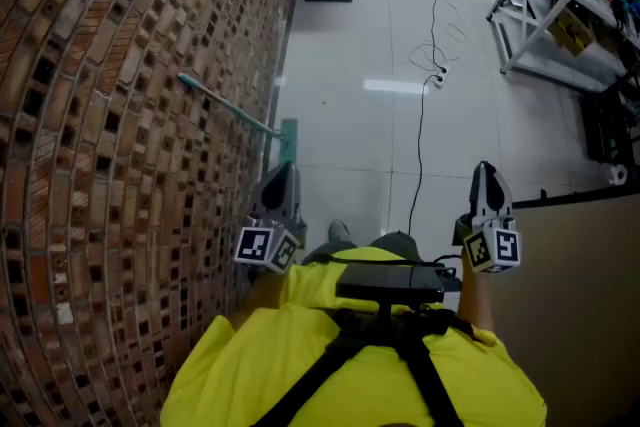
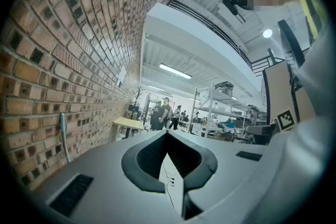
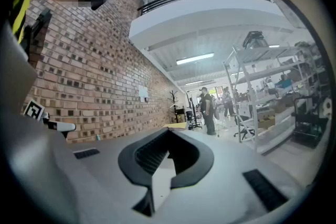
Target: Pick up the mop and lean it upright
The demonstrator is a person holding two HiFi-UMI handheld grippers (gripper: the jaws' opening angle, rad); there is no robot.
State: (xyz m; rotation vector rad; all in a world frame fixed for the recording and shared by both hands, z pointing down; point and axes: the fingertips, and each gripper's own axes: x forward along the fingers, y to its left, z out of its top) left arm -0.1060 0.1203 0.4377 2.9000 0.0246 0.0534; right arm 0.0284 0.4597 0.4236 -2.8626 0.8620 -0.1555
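Mop, teal, slim-handled (image 1: 240, 111): just beyond left claw (image 1: 283, 173), leaning on red brick wall (image 1: 120, 165), head down on glossy white floor (image 1: 350, 155). Left claw closed, empty. Right claw (image 1: 485, 177) closed, empty, well apart from mop. Likely risks: nudging handle with left claw, head skating on slick floor, handle sliding down wall. Farther off, black cable (image 1: 420, 145): possible trip hazard.

Yellow shirt (image 1: 230, 375), black harness (image 1: 335, 350); grey left hand-held gripper (image 1: 283, 173), right hand-held gripper (image 1: 486, 173), black-and-white marker cubes (image 1: 265, 248) (image 1: 494, 250)
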